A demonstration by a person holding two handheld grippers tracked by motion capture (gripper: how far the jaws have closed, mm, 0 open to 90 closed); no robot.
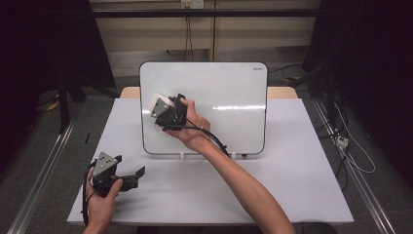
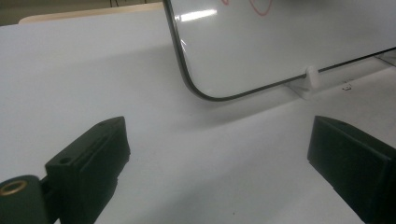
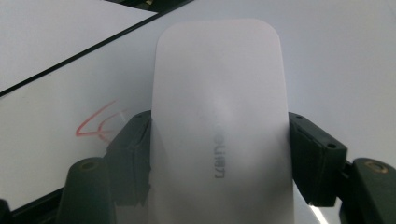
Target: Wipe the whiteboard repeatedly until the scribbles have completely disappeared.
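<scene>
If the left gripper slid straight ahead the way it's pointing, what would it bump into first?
Probably the whiteboard: the left gripper has open jaws and bare table ahead, then the board's rounded lower corner. Depth is hard to judge.

A big white surface (image 1: 302, 185) sits in the middle. Behind the surface is a tan wall (image 1: 243, 34) with black cables (image 1: 188, 34) hanging down. Beside the surface on the right, loose wires (image 1: 348, 146) lie on the grey floor (image 1: 48, 141).
</scene>
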